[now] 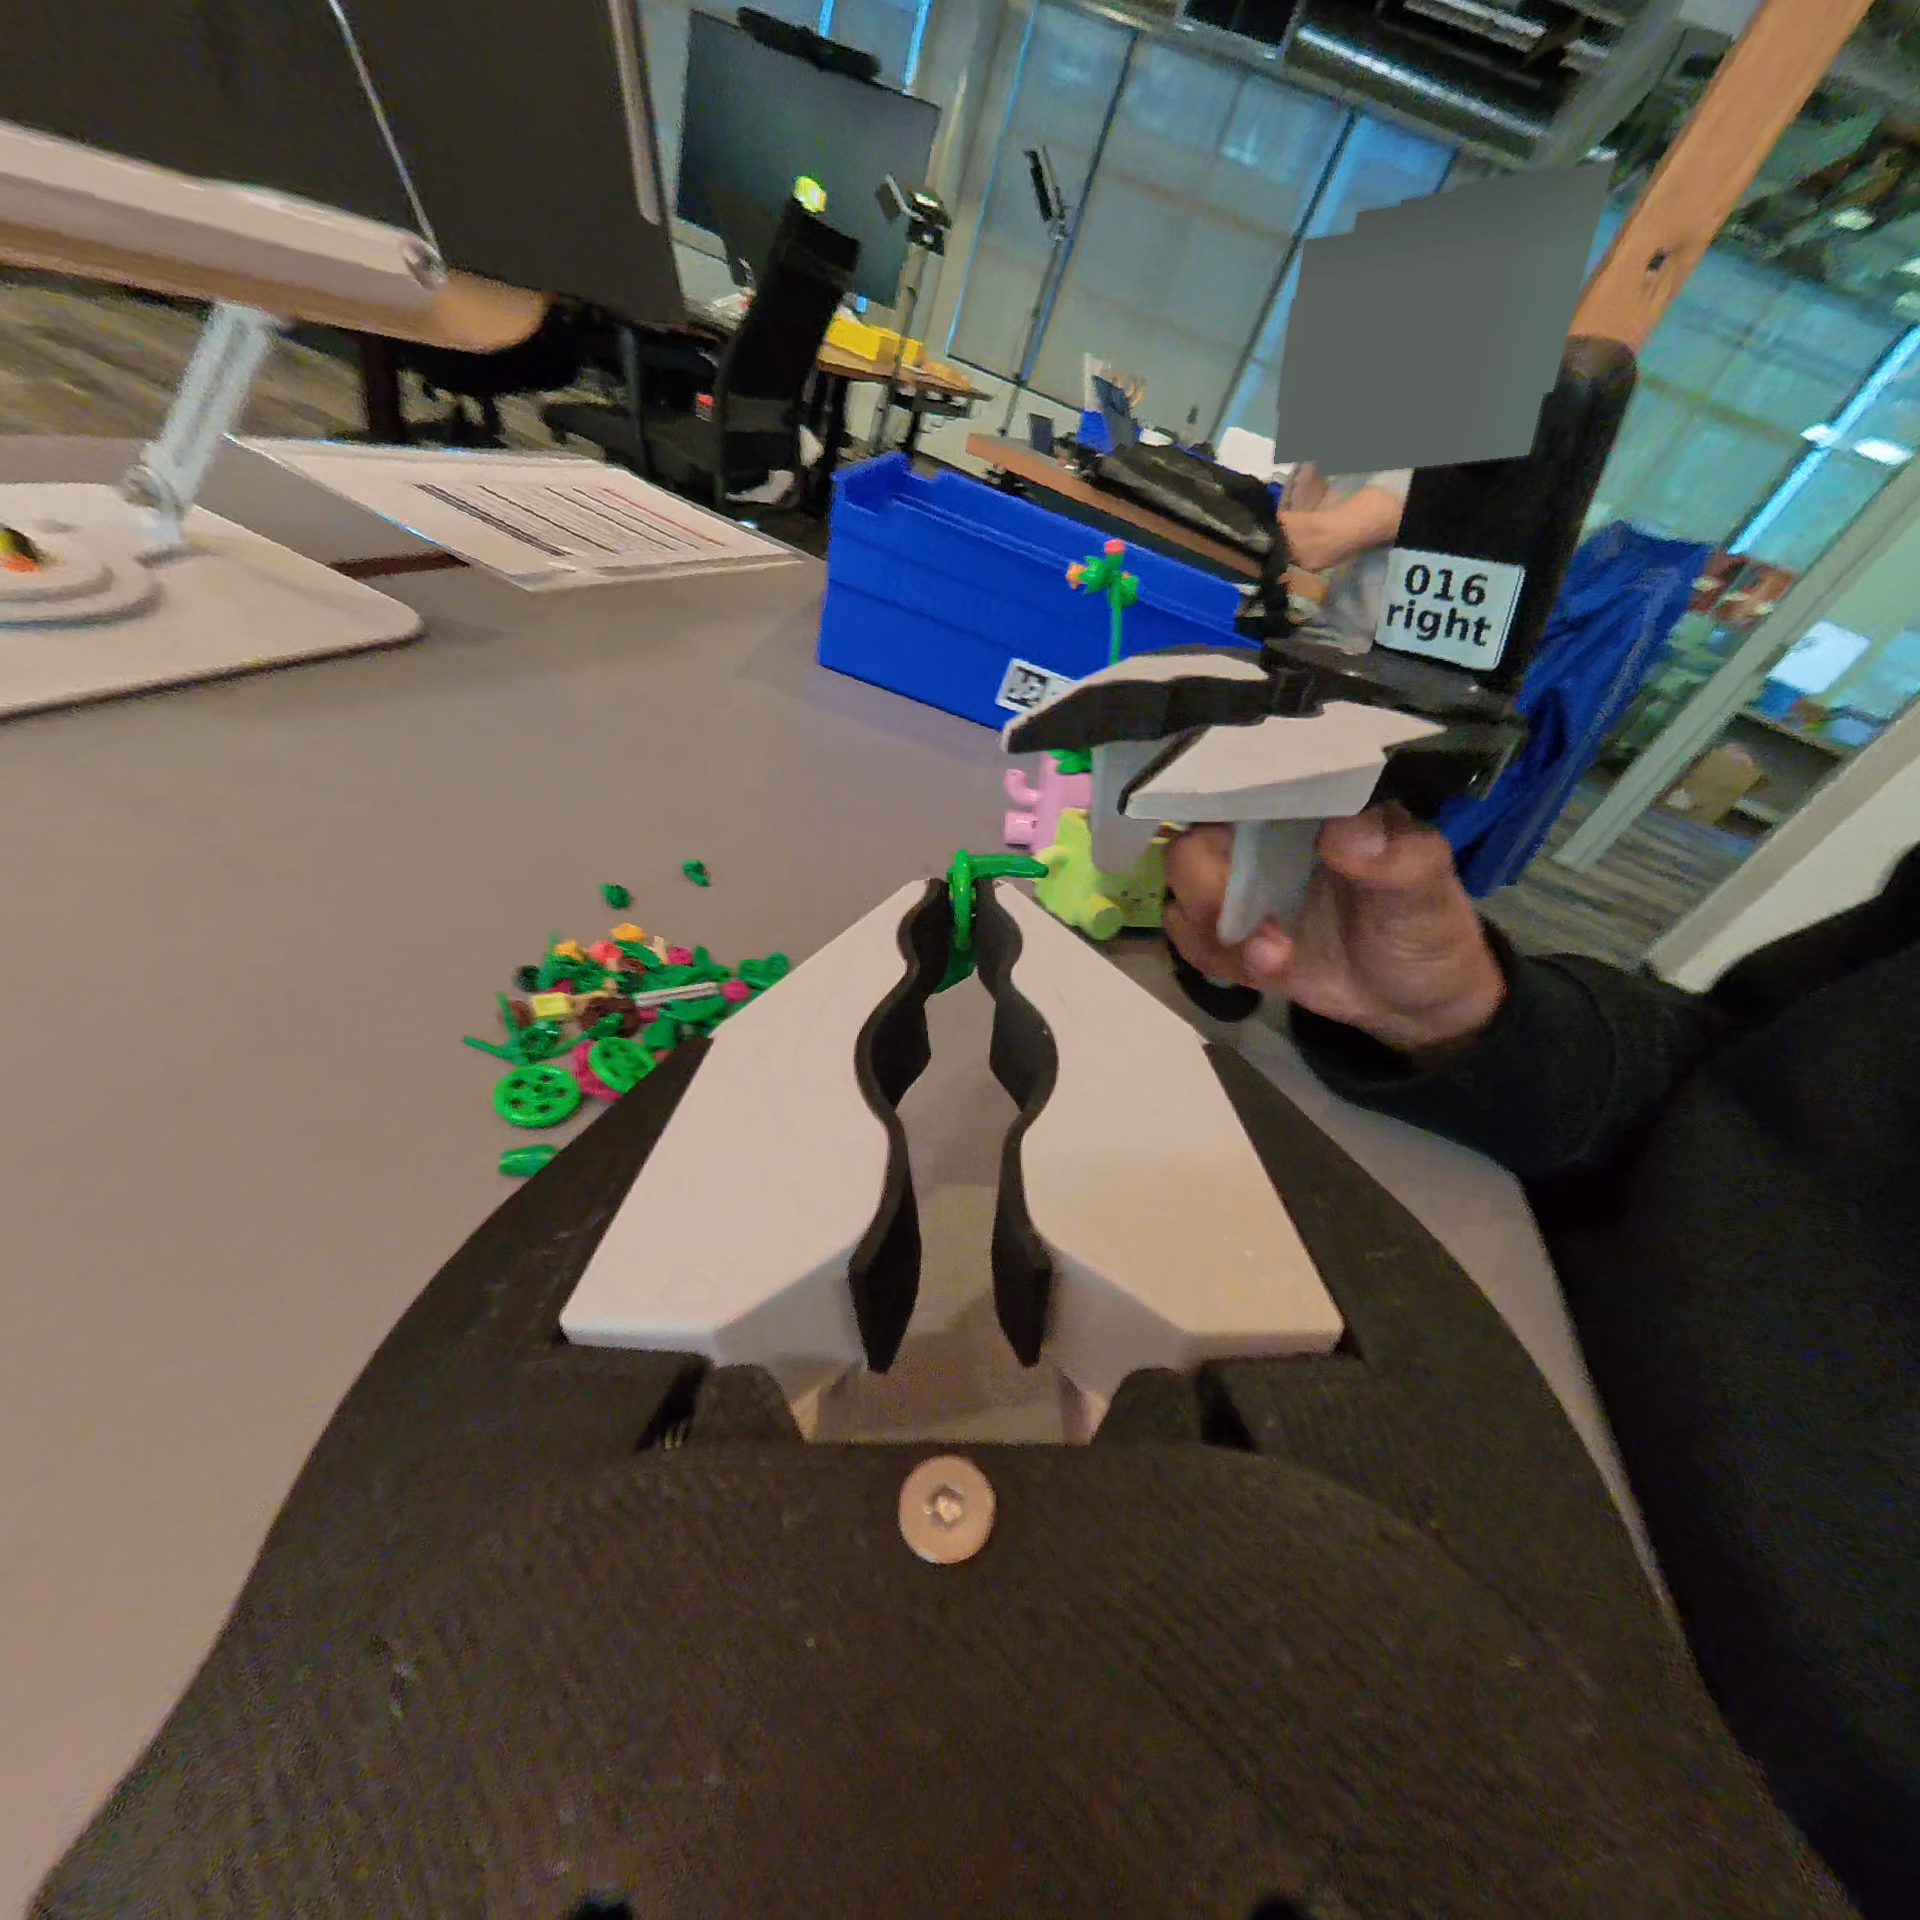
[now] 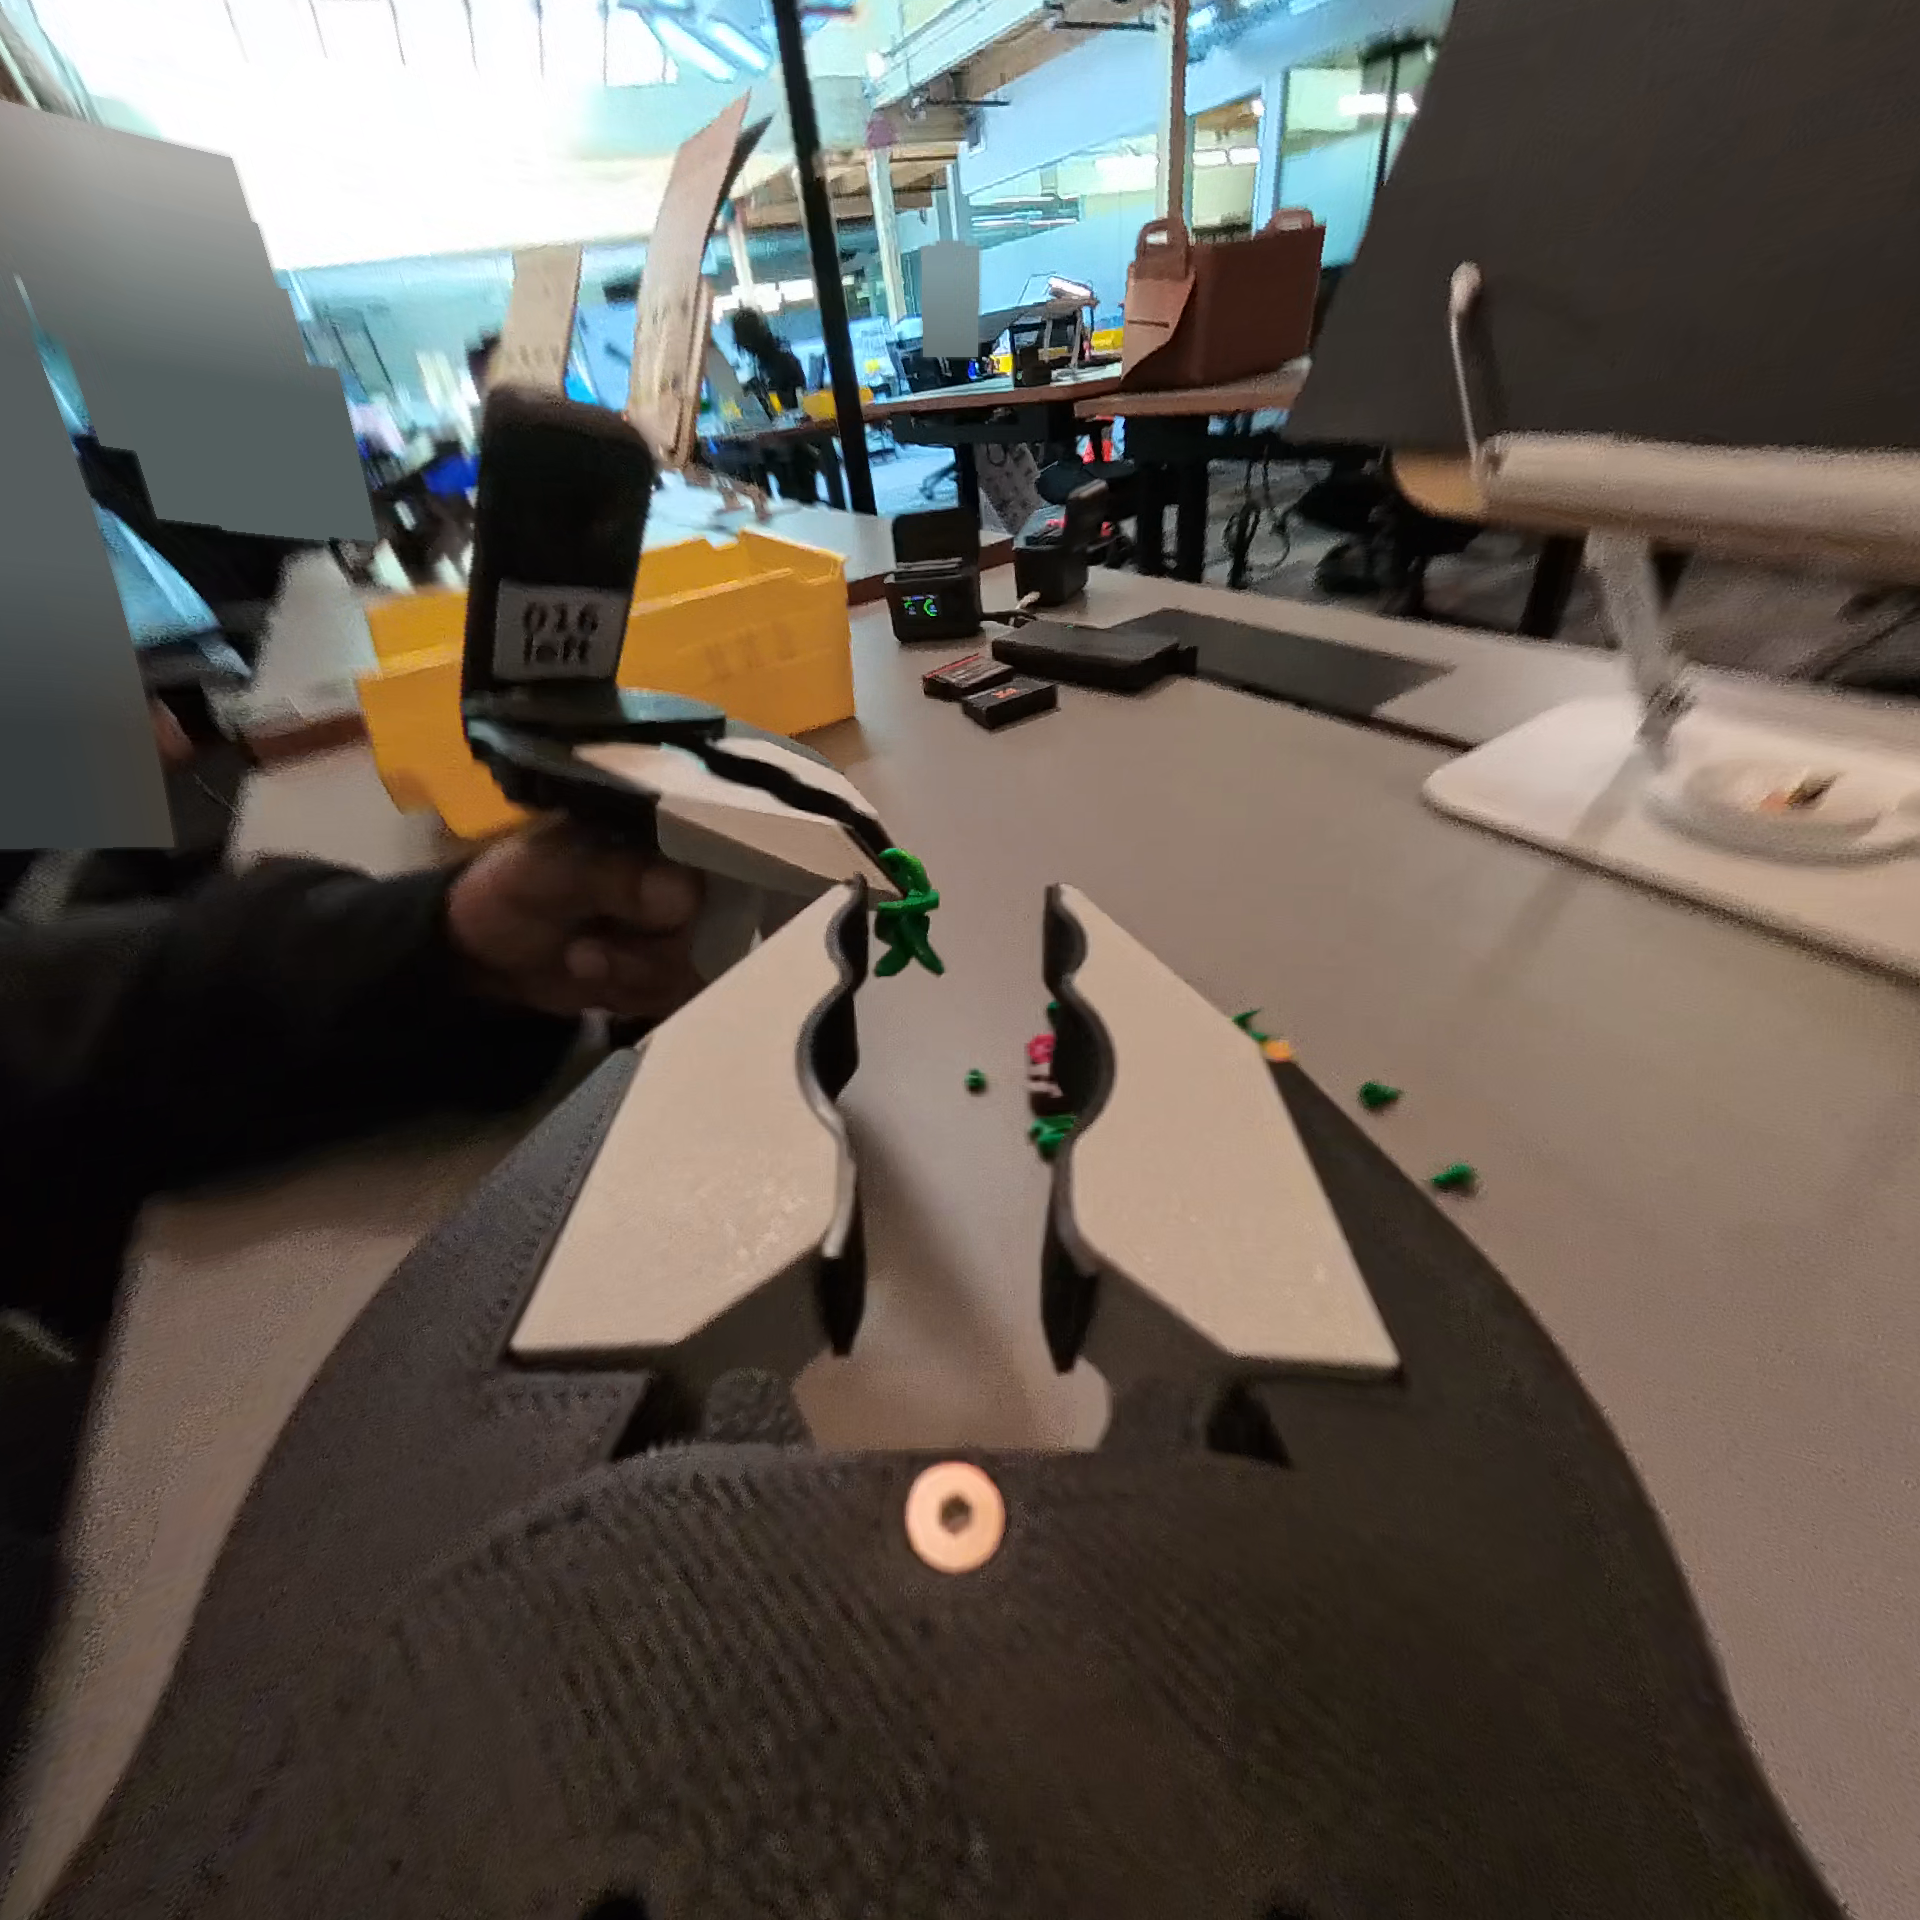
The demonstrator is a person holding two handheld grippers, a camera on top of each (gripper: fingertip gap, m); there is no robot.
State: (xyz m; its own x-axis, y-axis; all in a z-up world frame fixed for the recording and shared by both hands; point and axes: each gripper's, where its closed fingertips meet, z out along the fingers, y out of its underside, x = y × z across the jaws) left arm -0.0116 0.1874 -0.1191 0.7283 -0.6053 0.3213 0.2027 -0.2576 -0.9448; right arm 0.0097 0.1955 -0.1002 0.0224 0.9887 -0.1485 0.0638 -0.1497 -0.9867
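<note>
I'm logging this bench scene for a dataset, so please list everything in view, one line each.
green leaf piece: one, green, clamped at the left gripper's tips
loose toy pieces: a pile, mostly green with pink and orange, on the table left of the left gripper
flower stem: one, green with orange top, upright beyond the right gripper
toy blocks: two, pink and lime, under the right gripper
blue bin: one, far table edge
yellow bin: one, behind the left gripper
table: one, grey
left gripper: shut on the leaf piece
right gripper: open, empty, beside the leaf piece
</note>
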